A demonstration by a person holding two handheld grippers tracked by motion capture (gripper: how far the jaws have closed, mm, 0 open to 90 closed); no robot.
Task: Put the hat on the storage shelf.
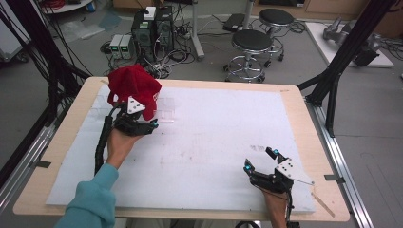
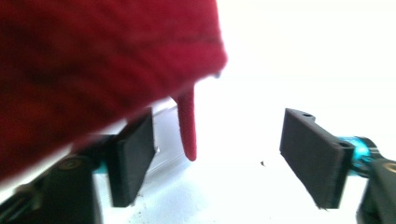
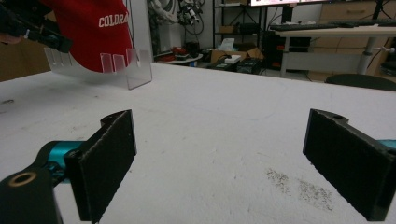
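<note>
White letters "COLORA" on the red cap, remainder cut off.

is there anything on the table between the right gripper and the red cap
Nothing visible does. The right gripper sits open near the table's front right, and the red cap sits on a clear stand at the far left. Between them lies bare white sheet. The left gripper is beside the cap, off that line.

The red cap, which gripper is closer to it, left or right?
Left. The left gripper sits right under the red cap, jaws open beside it. The right gripper is far across the white table, open and holding nothing.
</note>
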